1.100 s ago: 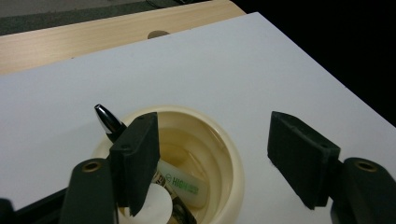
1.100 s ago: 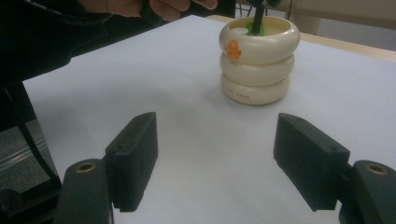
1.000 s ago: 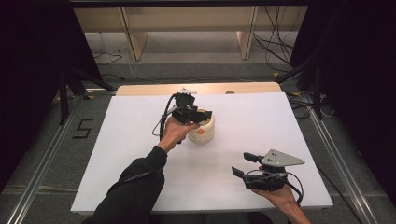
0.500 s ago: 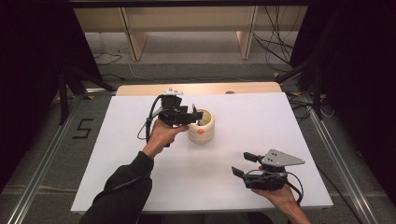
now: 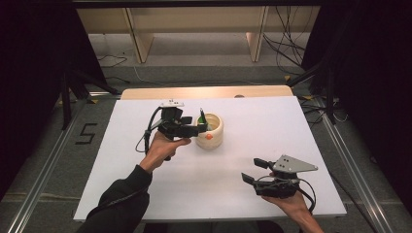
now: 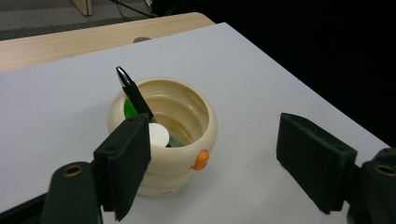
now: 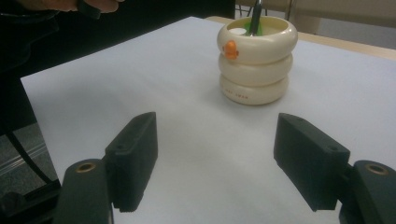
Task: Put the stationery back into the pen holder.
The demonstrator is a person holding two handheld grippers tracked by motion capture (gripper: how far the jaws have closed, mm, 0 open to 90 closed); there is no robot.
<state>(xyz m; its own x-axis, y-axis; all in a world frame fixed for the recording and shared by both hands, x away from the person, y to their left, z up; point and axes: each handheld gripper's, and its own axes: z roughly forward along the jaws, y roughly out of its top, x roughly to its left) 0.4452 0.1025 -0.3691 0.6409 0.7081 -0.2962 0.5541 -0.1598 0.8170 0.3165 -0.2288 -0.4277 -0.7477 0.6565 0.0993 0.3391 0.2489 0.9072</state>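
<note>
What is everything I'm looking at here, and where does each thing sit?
Holder: one, cream, ringed, with an orange knob on its side; mid-table, upright.
Pen: one, black with a shiny tip; standing tilted in the holder.
Green item: one; inside the holder behind the pen, too hidden to name.
White round item: one; inside the holder at the near rim.
Table: one, white top with a wooden far edge.
Shelving: one unit, light wood; beyond the table.
Cables: several, black; on the floor at the back.
Left gripper: black, jaws open, beside the holder.
Right gripper: black with a grey plate, jaws open, near the table's front right.
</note>
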